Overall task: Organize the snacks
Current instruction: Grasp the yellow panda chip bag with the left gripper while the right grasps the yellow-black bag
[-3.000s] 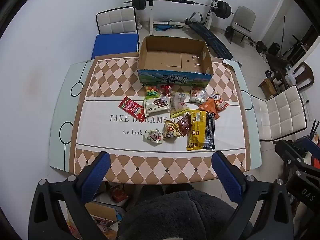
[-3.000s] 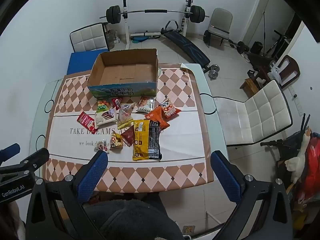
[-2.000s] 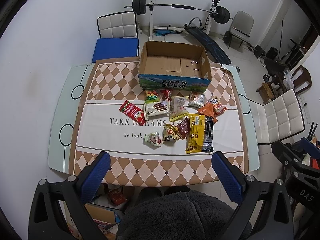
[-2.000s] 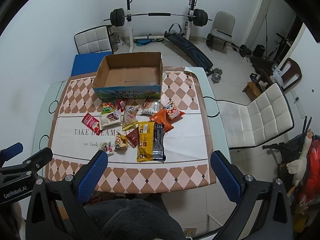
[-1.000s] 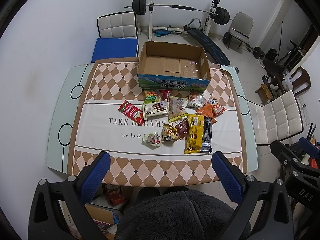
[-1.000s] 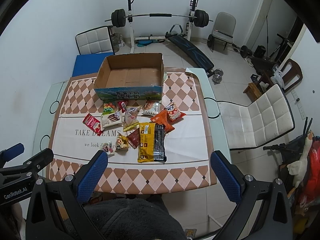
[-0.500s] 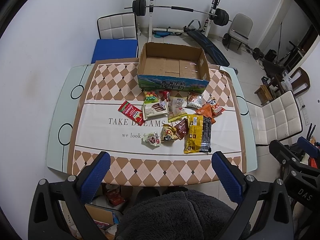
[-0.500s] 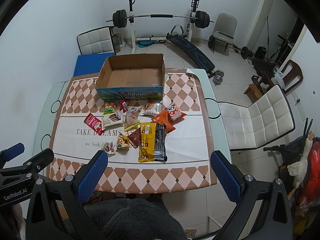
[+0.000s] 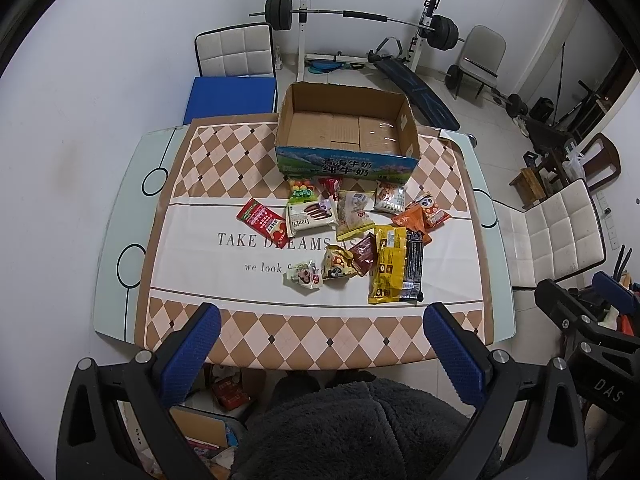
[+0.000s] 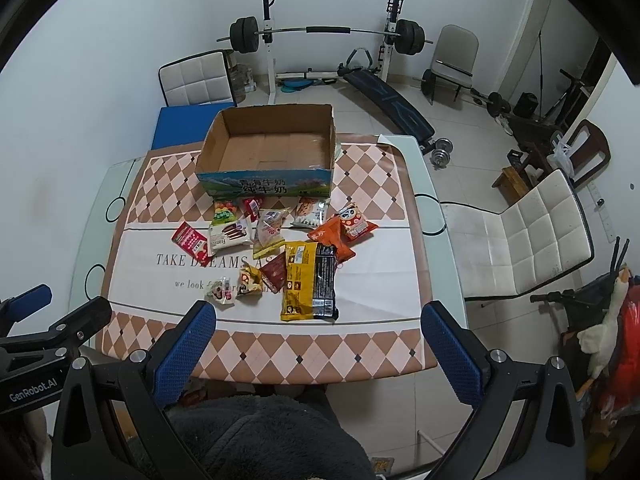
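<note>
I hold both claws high over the near edge of the bench [image 9: 120, 208], left claw [image 9: 320, 320] spread wide, nothing in it; right claw [image 10: 318, 318] likewise wide and bare. Box [image 9: 346, 132] sits open at the far side of the bench. Snacks [image 9: 352, 232] lie scattered just in front of the box, yellow pack [image 10: 298, 282] nearest me, red pack [image 9: 262, 218] left of the pile
</note>
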`<state>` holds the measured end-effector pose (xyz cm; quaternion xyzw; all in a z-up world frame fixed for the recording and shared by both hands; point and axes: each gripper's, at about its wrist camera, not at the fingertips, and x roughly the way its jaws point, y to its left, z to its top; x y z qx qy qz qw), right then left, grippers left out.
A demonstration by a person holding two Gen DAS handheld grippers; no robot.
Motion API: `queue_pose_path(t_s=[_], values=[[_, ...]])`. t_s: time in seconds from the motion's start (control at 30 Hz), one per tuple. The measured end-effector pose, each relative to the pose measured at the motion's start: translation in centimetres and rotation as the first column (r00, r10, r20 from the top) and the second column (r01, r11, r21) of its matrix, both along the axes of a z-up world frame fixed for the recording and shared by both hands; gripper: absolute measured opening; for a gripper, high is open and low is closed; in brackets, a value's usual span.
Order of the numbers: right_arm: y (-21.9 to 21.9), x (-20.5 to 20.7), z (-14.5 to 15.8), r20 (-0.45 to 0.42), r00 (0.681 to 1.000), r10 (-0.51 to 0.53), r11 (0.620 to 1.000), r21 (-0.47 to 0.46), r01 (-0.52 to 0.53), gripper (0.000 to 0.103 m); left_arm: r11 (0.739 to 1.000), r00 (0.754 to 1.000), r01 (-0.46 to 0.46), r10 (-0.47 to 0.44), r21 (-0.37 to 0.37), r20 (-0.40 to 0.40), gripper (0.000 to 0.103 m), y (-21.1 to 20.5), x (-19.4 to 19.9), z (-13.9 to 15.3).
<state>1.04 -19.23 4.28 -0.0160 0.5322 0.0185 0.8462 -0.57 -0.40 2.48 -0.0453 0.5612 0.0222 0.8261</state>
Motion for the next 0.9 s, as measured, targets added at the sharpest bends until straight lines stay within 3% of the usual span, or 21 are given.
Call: queue_pose_path(t_s=[0.2,0.37,0.57,0.8,0.9], values=[[-0.7,0.7,-1.2,-0.021,1.0,-0.002,0.999,0.033,0.003,0.103,0.999,1.0,-0.011,0.01,-0.049,-0.013,0.103,0.2,0.3,-2.2],[-2.2,3.3,-5.2,-0.086,0.995,-0.039,0.996,0.072,0.046,0.103,0.999,0.999,-0.037,0.036,-0.012,-0.025,0.103,0.8,2.9,-6.4],[-3.0,8.9,-15.5,-0.249,0.967,-0.055,0.992,0.097,0.081,0.103,0.998,0.992,-0.045,0.049,0.04,-0.119,0.103,2.5,7.0,-13.9],[-3.4,14.5,-29.3,-0.409,0.907,-0.103,0.976,0.133,0.171,0.103,0.999,0.966,-0.04,0.041,0.008,-0.254,0.102,3.3,10.8,-22.9],[-3.1,16.2,-33.6,-0.443,0.888,-0.123,0.967,0.146,0.207,0.103,0.999,0.95,-0.04,0.033,-0.018,-0.309,0.102,3.1,12.3,-26.8]])
